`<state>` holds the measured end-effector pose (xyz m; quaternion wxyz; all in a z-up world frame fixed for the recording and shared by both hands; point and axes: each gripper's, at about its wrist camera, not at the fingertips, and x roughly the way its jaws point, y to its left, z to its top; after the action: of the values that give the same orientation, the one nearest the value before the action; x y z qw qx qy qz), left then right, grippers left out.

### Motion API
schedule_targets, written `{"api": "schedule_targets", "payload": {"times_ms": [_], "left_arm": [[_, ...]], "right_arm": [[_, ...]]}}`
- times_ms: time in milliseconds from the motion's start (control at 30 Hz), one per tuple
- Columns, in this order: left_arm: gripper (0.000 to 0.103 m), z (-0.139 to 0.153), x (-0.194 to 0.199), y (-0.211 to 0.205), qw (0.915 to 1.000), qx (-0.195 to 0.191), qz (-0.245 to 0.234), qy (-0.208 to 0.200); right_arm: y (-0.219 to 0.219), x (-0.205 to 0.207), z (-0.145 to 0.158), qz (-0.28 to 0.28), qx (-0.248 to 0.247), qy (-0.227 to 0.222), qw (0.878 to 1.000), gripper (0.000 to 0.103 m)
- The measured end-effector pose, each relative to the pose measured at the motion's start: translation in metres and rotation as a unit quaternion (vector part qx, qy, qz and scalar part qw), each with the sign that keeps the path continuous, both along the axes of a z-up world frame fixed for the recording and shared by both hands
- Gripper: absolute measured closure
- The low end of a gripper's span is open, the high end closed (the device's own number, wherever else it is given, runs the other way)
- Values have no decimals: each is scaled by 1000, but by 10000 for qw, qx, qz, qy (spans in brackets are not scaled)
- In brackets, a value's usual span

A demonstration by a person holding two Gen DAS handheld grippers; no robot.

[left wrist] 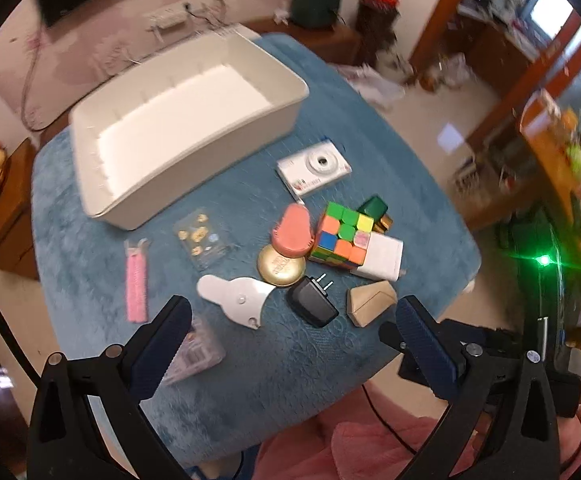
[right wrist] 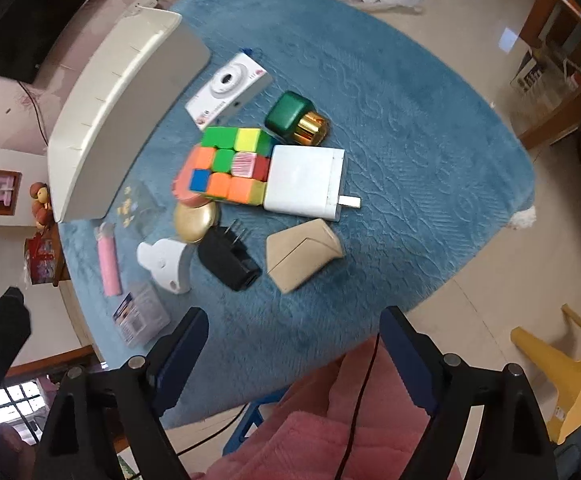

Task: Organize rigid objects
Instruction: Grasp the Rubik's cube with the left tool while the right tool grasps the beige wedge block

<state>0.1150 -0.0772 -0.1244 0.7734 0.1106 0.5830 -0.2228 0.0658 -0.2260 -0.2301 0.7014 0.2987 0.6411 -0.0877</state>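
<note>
i'm at the start: both my left gripper (left wrist: pixel 292 322) and right gripper (right wrist: pixel 294 330) hang open and empty; next i'd pick the beige wedge-shaped block (right wrist: pixel 302 254) for the empty white plastic bin (left wrist: pixel 178 152).

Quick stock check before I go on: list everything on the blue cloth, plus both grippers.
bin: one, white, empty, far left
camera: one, white, beside bin
puzzle cube: one, multicoloured, centre
white box: one, touching cube
green-gold jar: one, behind cube
pink case: one, left of cube
gold tin: one, under pink case
black plug adapter: one, near edge
tan block: one, near edge
left gripper: jaws open, empty
right gripper: jaws open, empty
</note>
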Motion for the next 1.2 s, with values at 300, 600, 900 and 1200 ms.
{"api": "schedule_targets", "payload": {"times_ms": [300,600,900,1200], "left_arm": [[3,-53,33,-38,9966,387,-378,624],[5,-87,60,-58,9927,416,-360,1071],[9,-112,74,-70,9872,434,-482,1458],[16,-128,77,-83,9816,444,-572,1767]], "right_arm": [[-1,18,-31,327,-480,-85,9983,18],[-6,18,-54,287,-192,-86,9994,26],[-24,12,-60,197,-33,-307,9993,32],[-16,12,-58,365,-125,-361,9986,32]]}}
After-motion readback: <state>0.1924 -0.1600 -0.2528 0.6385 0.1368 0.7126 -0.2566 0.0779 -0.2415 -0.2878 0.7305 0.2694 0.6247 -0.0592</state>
